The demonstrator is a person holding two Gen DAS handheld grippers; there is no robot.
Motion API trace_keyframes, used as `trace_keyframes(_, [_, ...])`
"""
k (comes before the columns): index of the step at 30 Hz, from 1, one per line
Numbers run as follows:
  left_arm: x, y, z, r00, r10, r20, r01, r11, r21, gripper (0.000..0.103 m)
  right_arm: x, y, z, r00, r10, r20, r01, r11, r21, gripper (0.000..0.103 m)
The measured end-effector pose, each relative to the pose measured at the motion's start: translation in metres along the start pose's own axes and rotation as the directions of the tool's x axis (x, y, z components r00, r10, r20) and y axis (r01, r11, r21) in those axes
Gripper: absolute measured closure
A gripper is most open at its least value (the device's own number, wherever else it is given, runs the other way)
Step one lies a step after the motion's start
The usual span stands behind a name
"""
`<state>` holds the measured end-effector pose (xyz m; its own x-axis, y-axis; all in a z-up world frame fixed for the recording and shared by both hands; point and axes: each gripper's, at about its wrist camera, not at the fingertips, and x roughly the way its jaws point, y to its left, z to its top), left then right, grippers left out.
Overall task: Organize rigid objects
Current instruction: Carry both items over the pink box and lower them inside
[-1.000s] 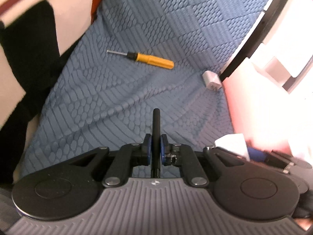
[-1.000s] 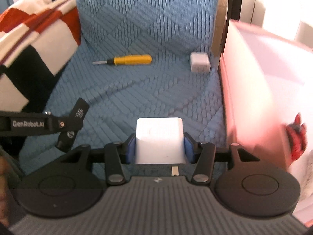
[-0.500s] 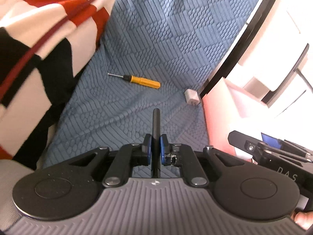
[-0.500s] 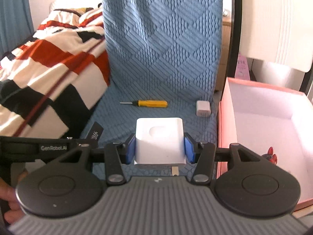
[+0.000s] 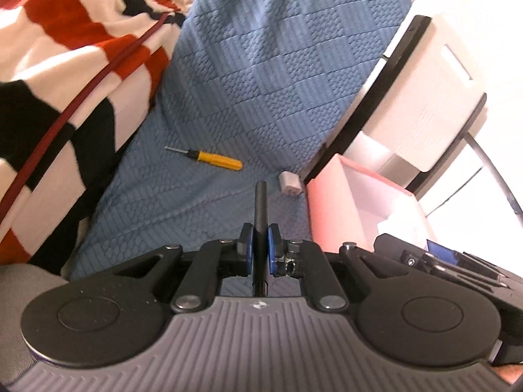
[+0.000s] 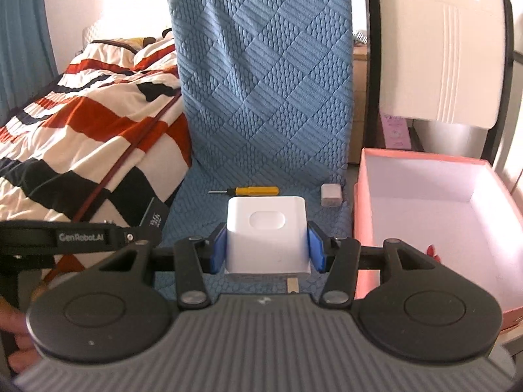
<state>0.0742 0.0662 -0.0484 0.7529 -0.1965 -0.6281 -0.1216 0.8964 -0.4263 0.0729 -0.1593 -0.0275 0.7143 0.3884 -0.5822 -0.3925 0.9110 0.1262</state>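
Observation:
My left gripper (image 5: 260, 251) is shut on a thin black rod (image 5: 261, 209) that points forward over the blue quilted chair seat (image 5: 183, 202). My right gripper (image 6: 266, 245) is shut on a white plug-like block (image 6: 266, 228), held above the seat. A yellow screwdriver (image 5: 214, 158) and a small white charger (image 5: 289, 184) lie at the back of the seat; both also show in the right wrist view, the screwdriver (image 6: 251, 191) and the charger (image 6: 331, 195). An open pink box (image 6: 434, 215) stands right of the chair.
A striped red, white and black blanket (image 6: 75, 130) lies on the left. The blue chair back (image 6: 261, 75) rises behind the seat. A white chair back with a black frame (image 6: 441, 49) stands behind the pink box. The left gripper's body (image 6: 81, 238) crosses the right view's left side.
Both grippers have pulled back and up from the seat, each still holding its object. The screwdriver and charger look smaller and farther. More of the pink box's inside shows.

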Motion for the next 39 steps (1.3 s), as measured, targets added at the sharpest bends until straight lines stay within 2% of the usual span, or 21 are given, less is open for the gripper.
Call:
trace_keyframes(10, [-0.002,-0.049,0.005,0.997,-0.071,0.001,0.071,0.997,0.034,0.092,-0.025,-0.020,0.003,0.999,-0.027,0.032,0.027,1.000,0.009,0.050])
trace_keyframes(22, [0.010,-0.114,-0.001,0.988,-0.156,-0.019,0.158,0.981,0.110,0.092,-0.057,-0.064,0.003,0.990,-0.116,0.077,0.111,0.991,0.070,0.050])
trace_keyframes(39, [0.046,-0.186,-0.015,0.967,-0.242,-0.084,0.254,0.949,0.187,0.092,-0.084,-0.121,-0.012,0.969,-0.237,0.069,0.226,0.965,0.136,0.050])
